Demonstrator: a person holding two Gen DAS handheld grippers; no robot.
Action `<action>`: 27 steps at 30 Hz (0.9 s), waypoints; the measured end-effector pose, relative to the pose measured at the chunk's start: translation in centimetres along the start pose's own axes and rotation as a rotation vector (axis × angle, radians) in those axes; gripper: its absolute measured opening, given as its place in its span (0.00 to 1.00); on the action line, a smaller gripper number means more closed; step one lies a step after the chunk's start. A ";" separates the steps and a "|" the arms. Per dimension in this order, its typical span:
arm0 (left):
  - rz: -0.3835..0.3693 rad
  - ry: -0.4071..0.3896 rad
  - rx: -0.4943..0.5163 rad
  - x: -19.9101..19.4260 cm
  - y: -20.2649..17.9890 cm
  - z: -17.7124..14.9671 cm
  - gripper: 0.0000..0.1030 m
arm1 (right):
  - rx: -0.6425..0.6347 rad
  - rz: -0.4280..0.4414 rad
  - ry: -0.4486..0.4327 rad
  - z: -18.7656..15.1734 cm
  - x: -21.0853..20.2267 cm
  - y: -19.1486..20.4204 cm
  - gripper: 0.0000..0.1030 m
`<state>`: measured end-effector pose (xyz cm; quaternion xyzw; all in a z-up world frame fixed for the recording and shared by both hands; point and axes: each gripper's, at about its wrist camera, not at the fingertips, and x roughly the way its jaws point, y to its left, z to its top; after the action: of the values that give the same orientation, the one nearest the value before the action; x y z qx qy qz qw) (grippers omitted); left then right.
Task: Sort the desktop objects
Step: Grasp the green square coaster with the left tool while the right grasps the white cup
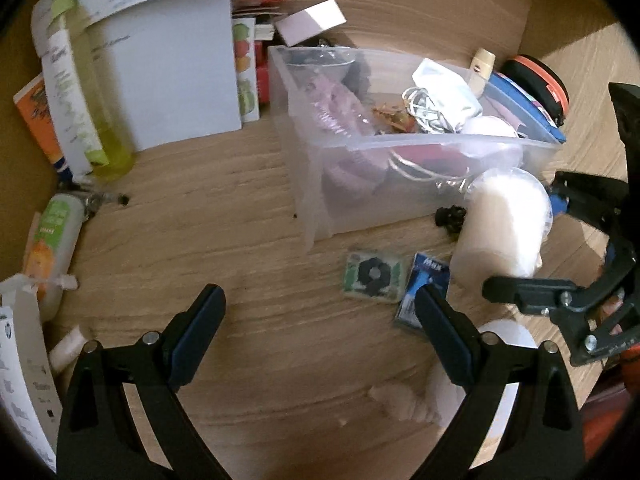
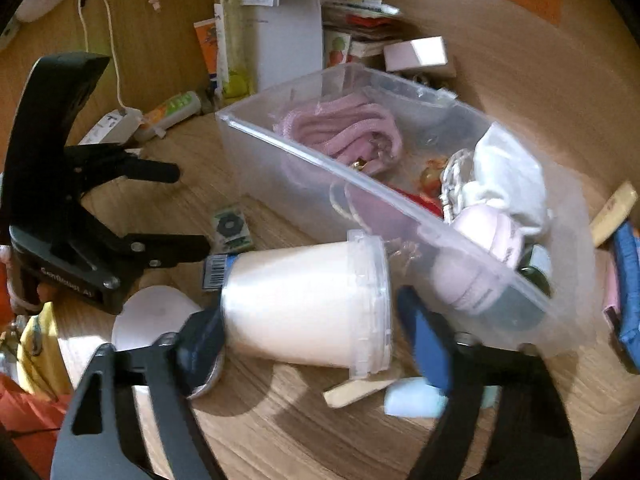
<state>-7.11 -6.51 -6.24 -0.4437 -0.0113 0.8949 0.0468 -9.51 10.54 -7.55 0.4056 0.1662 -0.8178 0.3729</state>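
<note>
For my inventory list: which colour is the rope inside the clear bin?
Pink rope; the right wrist view shows it best.

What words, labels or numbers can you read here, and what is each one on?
"Max": small blue packet on the desk.
"AI", after a blurred word: body of the left gripper.
Barcode, digits too small: label behind the white tub.
Papers, bottles, tubes: print too blurred.

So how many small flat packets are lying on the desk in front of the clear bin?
2: a green packet with a black hexagon, and a blue packet right beside it, partly behind the left gripper. Others may be hidden.
</note>
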 end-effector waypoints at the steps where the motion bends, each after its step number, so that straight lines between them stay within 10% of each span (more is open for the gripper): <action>1: 0.002 -0.003 0.003 0.1 -0.2 0.1 0.94 | -0.004 -0.008 -0.005 -0.1 -0.1 0.1 0.64; 17: 0.011 0.001 0.082 1.2 -2.2 0.6 0.32 | 0.071 0.036 -0.083 -0.8 -3.5 -1.1 0.63; 27: -0.006 -0.037 0.038 -0.6 -1.6 0.3 0.32 | 0.103 0.041 -0.165 0.3 -6.3 -2.0 0.63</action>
<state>-6.90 -4.97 -5.49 -0.4262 0.0036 0.9027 0.0579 -8.68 14.71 -2.45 0.3586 0.0841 -0.8481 0.3808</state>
